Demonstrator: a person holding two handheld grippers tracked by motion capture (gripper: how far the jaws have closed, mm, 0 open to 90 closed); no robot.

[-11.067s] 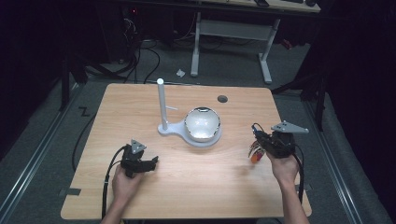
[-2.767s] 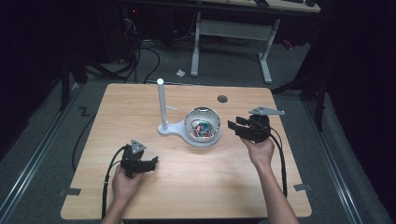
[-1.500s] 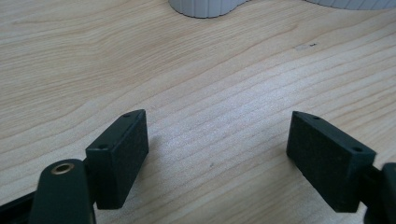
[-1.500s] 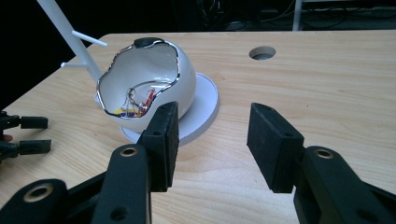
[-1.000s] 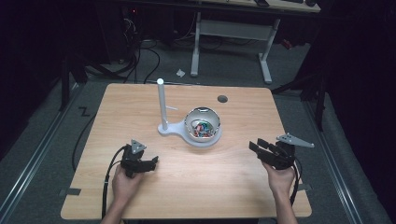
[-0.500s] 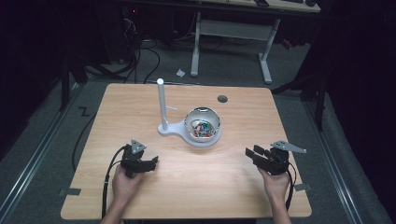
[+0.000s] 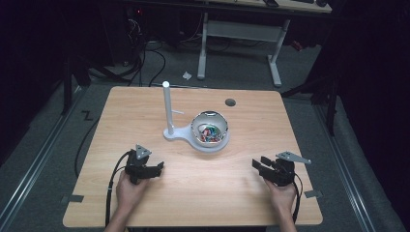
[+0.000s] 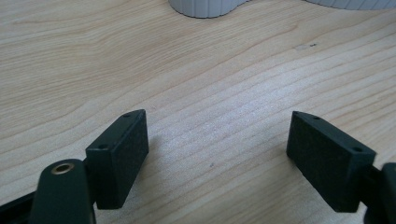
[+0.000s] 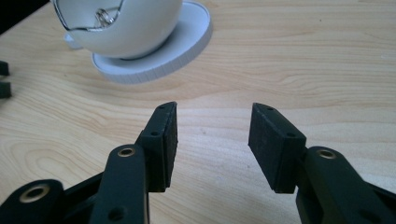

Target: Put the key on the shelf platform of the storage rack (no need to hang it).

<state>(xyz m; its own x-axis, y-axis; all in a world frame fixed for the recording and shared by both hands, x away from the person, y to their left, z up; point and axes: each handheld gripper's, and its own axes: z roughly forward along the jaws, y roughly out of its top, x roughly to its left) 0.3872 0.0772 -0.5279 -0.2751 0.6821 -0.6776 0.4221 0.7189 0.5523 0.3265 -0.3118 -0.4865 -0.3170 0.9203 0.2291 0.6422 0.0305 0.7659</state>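
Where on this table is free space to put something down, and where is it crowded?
Free: the near middle between the left gripper and right gripper, plus the table's far left and right sides. Crowded: the centre, where the white bowl and its stand's post sit.

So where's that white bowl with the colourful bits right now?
In the high view the white bowl sits mid-table on its stand's base, right of the white post.

We see the pale wooden table [image 7: 193, 193] evenly lit from above amid dark surroundings; close views are sharp near, softly blurred beyond, with faint shadows.
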